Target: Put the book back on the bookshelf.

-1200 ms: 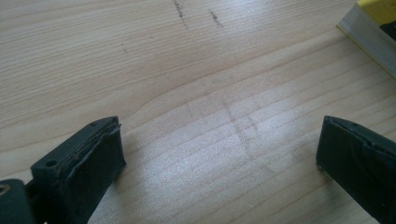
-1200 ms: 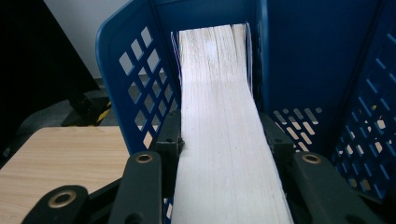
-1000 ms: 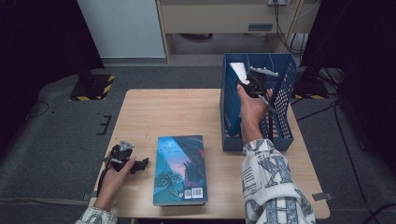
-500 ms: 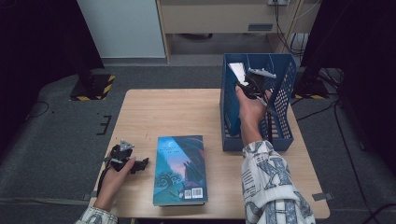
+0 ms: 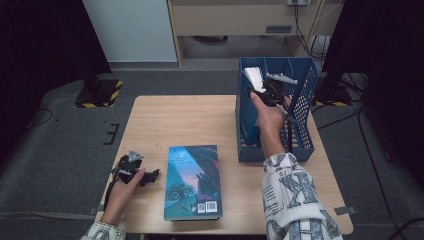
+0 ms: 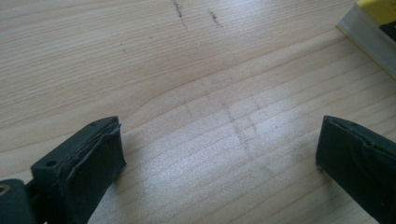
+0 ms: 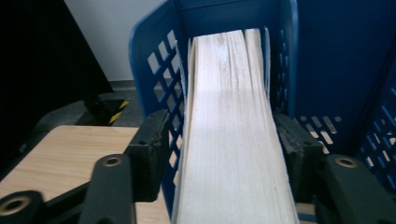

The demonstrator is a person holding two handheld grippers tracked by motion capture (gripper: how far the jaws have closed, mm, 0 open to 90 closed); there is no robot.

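High view, compared with one second ago, shows almost no change: the right gripper (image 5: 268, 92) still holds the upright book (image 5: 253, 80) in the blue basket (image 5: 305, 120), perhaps a little lower, and the left gripper (image 5: 134, 170) stays where it was on the wooden table (image 5: 190, 120). The basket stands at the table's right edge and has upright compartments; the book sits in the left one, against the basket's left wall, with its white page edges facing up. In the right gripper view the jaws are closed on this book (image 7: 231, 130), one on each cover. A second book (image 5: 193, 181) lies flat on the table, left of the basket. The left gripper (image 6: 219, 163) rests just left of this flat book, jaws wide apart and holding nothing.
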